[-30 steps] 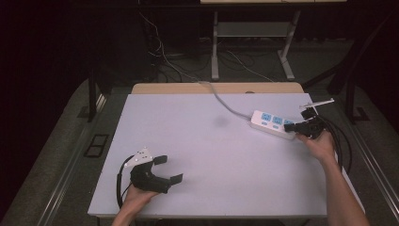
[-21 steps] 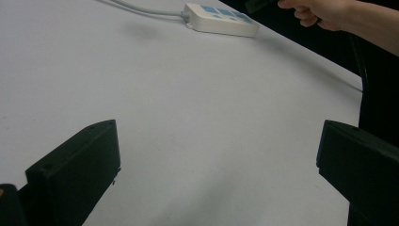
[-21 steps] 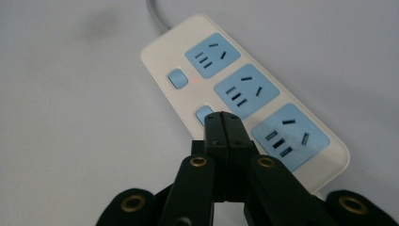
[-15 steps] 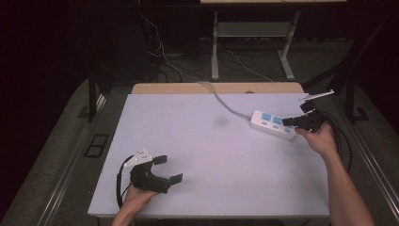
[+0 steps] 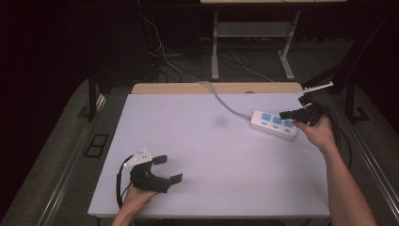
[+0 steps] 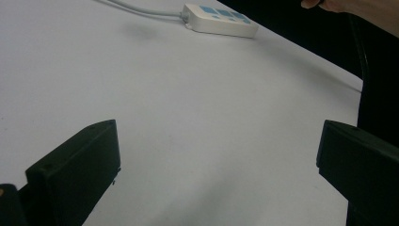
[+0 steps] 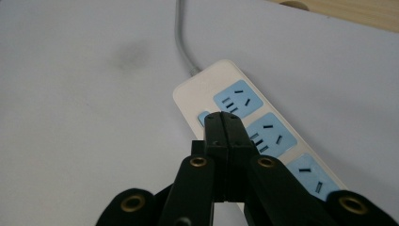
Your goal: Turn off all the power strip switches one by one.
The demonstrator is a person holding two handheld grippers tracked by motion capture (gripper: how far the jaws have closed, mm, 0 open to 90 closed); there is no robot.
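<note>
A white power strip (image 5: pixel 274 124) with three blue sockets lies at the table's right, its grey cord (image 5: pixel 221 99) running off the far edge. My right gripper (image 5: pixel 285 114) hangs just above the strip's right end, jaws pressed together with nothing between them. In the right gripper view the closed tips (image 7: pixel 222 120) hover over the strip (image 7: pixel 263 141) near its small blue switch. My left gripper (image 5: pixel 170 169) rests on the table at the front left, jaws wide apart and empty. The left gripper view looks across bare table toward the strip (image 6: pixel 220 20).
The white table (image 5: pixel 211 155) has a wooden strip along its far edge (image 5: pixel 216 87). Behind it stand a metal frame and loose cables on the floor (image 5: pixel 235 61). A black cable (image 5: pixel 339 136) trails from the right gripper past the table's right edge.
The right gripper has risen a little above the power strip's end, still shut. The left gripper has stayed where it was.
</note>
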